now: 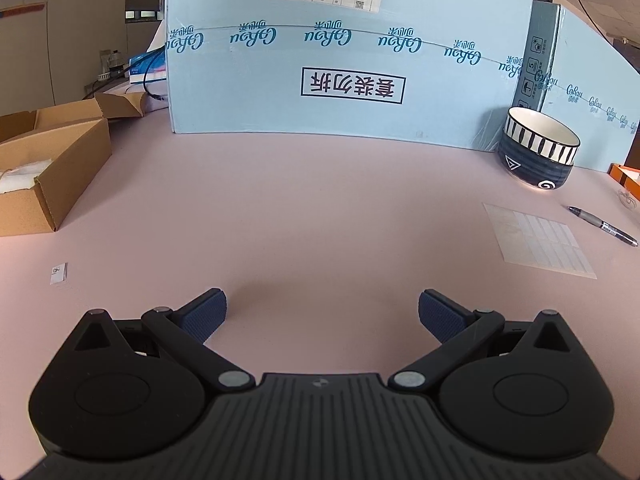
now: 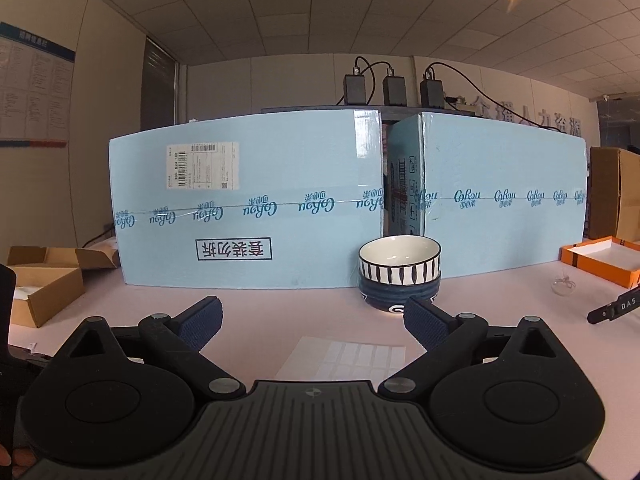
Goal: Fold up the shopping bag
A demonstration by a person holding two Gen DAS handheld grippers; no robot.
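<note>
No shopping bag shows in either view. My left gripper [image 1: 322, 307] is open above the bare pink tabletop [image 1: 280, 208], tilted down, with nothing between its blue-padded fingers [image 1: 206, 318]. My right gripper [image 2: 312, 314] is also open and points nearly level toward the light-blue cartons; only the table and a sheet of white labels [image 2: 352, 354] lie under it. Its right pad [image 2: 424, 326] overlaps the stacked bowls in the picture but stands apart from them.
Two light-blue cartons [image 1: 340, 52] [image 2: 248, 200] wall off the back. Stacked striped and dark bowls [image 1: 538, 148] [image 2: 400, 276] stand before them. An open cardboard box [image 1: 44, 176] sits left. A label sheet [image 1: 538, 240], a pen [image 1: 604, 226] and an orange box [image 2: 604, 260] lie right.
</note>
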